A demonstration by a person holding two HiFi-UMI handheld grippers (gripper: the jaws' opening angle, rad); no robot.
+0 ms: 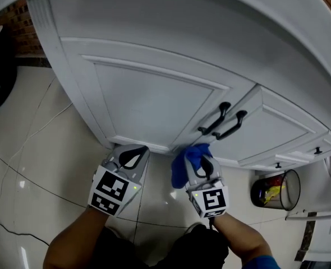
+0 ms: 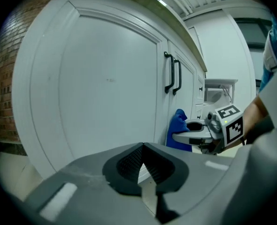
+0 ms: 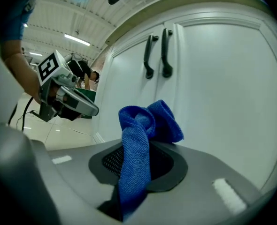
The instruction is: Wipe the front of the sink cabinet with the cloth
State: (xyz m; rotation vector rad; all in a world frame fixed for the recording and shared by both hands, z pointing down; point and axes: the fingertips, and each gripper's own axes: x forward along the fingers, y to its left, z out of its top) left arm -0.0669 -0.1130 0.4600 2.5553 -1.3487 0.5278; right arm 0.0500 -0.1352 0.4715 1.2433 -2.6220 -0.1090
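Observation:
The white sink cabinet [image 1: 154,94] fills the head view, with two panelled doors and a pair of black handles [image 1: 224,122] where they meet. My right gripper [image 1: 202,162] is shut on a blue cloth [image 1: 187,160], held low against the foot of the cabinet below the handles. In the right gripper view the cloth [image 3: 141,135] bunches between the jaws in front of the right door [image 3: 223,83]. My left gripper [image 1: 133,154] is shut and empty, close to the bottom edge of the left door [image 2: 105,78]. From the left gripper view I see the cloth [image 2: 178,128] beside the right gripper [image 2: 190,136].
A black mesh bin [image 1: 277,188] with red and yellow contents stands on the glossy tiled floor [image 1: 36,150] to the right. Small drawers with black knobs [image 1: 318,150] sit right of the doors. A dark object [image 1: 0,72] lies at the far left, and a cable [image 1: 8,228] runs along the floor.

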